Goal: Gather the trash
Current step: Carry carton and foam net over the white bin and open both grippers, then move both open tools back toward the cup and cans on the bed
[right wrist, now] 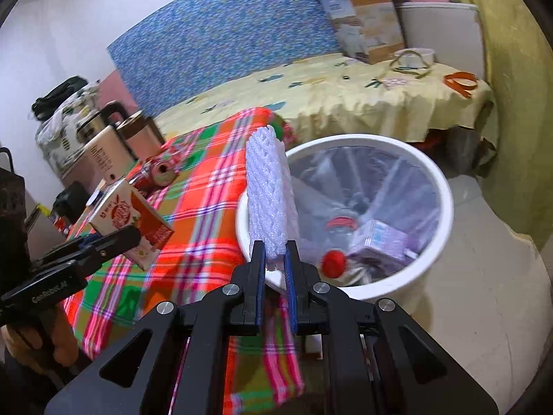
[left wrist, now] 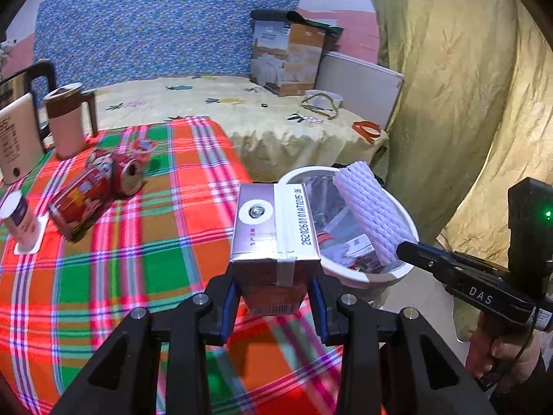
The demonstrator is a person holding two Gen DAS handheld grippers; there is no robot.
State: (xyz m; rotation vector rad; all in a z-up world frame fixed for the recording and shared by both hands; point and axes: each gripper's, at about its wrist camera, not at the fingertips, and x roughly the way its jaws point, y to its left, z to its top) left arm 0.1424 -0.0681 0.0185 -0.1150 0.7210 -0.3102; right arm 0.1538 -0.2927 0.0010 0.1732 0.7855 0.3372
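White ribbed foam netting (right wrist: 266,193), clamped in the right gripper (right wrist: 275,276), stands at frame centre over the white round bin's (right wrist: 446,200) rim, while the left gripper (left wrist: 273,297) grasps a silver-topped orange drink carton (left wrist: 273,231) above the plaid tablecloth (left wrist: 145,242).

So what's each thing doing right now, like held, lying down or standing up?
left gripper: shut on the drink carton, held above the table.
right gripper: shut on the foam net, held at the bin's rim.
trash bin: upright on the floor, lined, trash already inside.
red cans: lying on their sides on the plaid tablecloth.
mug: standing upright.
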